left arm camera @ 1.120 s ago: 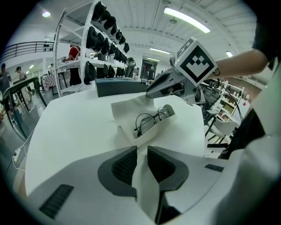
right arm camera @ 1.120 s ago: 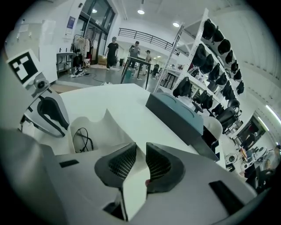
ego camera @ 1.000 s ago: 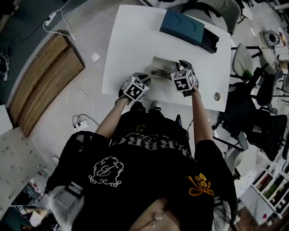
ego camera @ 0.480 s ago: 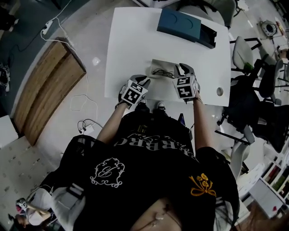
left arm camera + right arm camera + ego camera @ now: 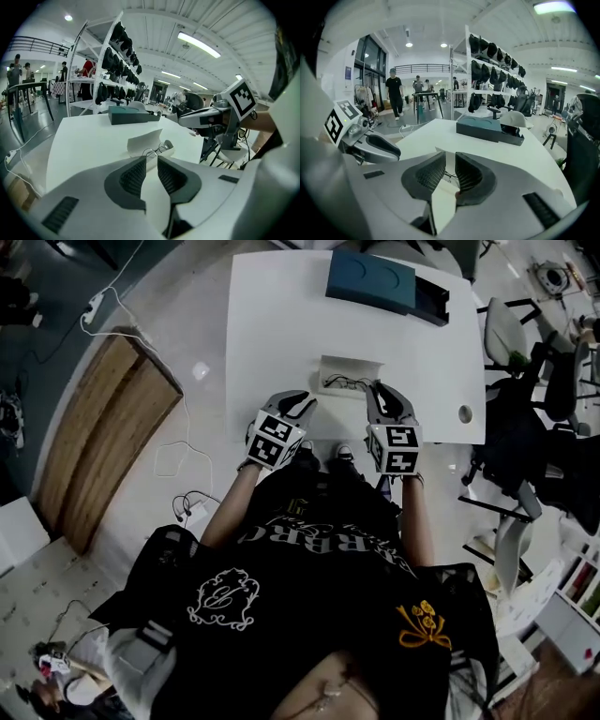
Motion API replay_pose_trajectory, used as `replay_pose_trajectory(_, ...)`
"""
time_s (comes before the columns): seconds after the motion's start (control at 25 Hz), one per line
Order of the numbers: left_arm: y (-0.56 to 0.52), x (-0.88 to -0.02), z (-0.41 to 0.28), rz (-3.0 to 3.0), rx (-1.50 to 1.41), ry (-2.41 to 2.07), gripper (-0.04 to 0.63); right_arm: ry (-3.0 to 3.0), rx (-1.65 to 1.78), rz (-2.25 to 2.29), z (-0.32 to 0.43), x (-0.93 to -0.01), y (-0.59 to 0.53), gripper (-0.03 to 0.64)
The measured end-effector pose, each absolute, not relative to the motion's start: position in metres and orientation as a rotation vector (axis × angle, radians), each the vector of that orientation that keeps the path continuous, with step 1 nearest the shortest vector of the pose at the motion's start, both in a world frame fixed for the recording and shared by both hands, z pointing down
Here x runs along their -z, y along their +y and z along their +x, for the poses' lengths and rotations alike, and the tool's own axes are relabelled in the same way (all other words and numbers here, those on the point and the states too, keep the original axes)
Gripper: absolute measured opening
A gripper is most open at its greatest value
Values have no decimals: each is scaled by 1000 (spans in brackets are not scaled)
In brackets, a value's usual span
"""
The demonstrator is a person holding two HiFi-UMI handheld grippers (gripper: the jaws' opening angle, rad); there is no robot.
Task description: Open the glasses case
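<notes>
Looking down on a white counter (image 5: 272, 324), a person holds a gripper in each hand at its near edge. The glasses case (image 5: 349, 371) lies close to that near edge, about midway along it. Its pale lid stands raised at the back, and a pair of thin-framed glasses (image 5: 345, 383) rests in the tray. The case therefore reads as already open.

The left gripper (image 5: 305, 401) sits just beside the case's left end. Its jaws are a narrow gap apart with only bare counter between them. The right gripper (image 5: 380, 390) sits at the case's right end, and whether it touches the case cannot be told. Its jaws are also slightly parted and clamp nothing, with the lid and the glasses visible through the gap.

Flanking the case this way likely lets one side steady the base while the other works the lid. With both grippers empty and the lid up, that work looks finished.

A dark teal box (image 5: 370, 279) lies along the far edge, toward the right corner, well apart from the case.
</notes>
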State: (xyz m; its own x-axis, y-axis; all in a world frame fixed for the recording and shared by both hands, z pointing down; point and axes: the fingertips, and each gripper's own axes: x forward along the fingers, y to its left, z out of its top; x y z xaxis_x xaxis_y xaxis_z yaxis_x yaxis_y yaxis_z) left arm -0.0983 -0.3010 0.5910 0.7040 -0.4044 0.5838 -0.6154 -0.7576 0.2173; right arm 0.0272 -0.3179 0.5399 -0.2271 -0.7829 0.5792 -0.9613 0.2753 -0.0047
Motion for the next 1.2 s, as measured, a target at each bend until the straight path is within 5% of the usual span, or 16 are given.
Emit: replay_pose_trajectory(1.2,-168,-523,-61,2612,-567,-705,84,-2283,-796,1679,29,-492,-137,15)
